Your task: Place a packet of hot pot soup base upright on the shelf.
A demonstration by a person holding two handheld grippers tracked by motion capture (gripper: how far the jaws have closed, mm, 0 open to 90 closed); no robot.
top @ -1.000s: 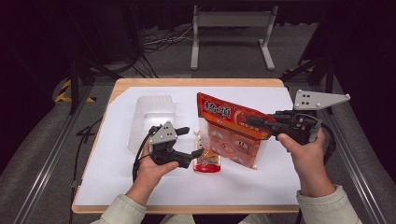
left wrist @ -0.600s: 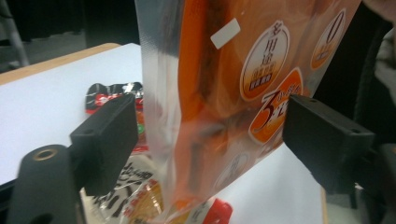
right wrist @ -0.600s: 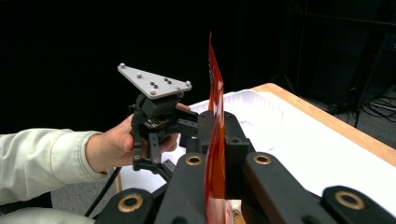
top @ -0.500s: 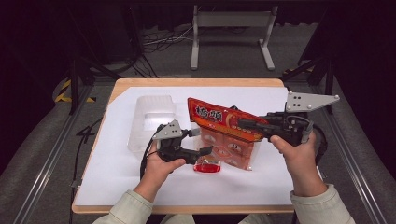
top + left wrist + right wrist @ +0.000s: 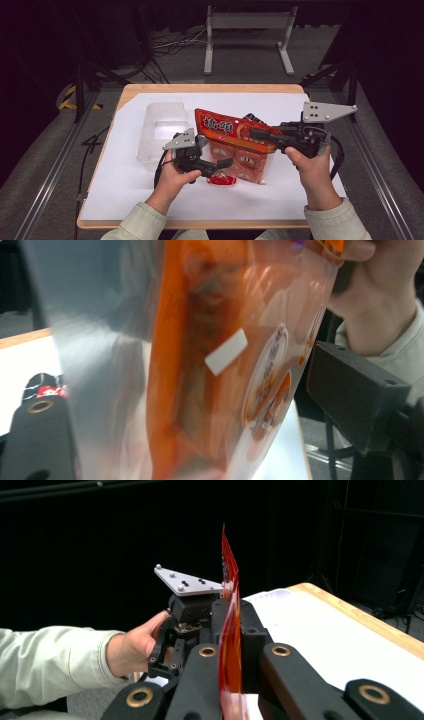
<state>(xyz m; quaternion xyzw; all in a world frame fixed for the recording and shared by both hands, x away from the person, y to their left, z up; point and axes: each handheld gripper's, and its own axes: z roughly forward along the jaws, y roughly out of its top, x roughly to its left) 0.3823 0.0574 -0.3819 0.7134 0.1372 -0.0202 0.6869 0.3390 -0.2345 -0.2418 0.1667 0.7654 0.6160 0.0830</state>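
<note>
An orange-red snack bag (image 5: 235, 134) hangs above the white table sheet, gripped by its right edge. My right gripper (image 5: 256, 134) is shut on that edge, and the thin red film (image 5: 229, 565) stands upright between its jaws (image 5: 232, 617). My left gripper (image 5: 218, 153) reaches in from the left at the bag's lower part. Its jaws have just been opening, and the bag's clear lower panel (image 5: 210, 365) hangs between them. The jaws of my left gripper (image 5: 190, 390) stand wide and do not press the bag. A small red packet (image 5: 220, 180) lies on the sheet below.
A clear plastic tray (image 5: 161, 131) sits on the sheet left of the bag. A dark packet (image 5: 254, 119) peeks out behind the bag's top. The wooden table edge (image 5: 210, 88) runs along the back, with a metal stand (image 5: 247, 35) on the floor beyond.
The right gripper has carried the bag a little to the left and lower. The left gripper has shifted right, so its jaws now straddle the bag's lower part.
</note>
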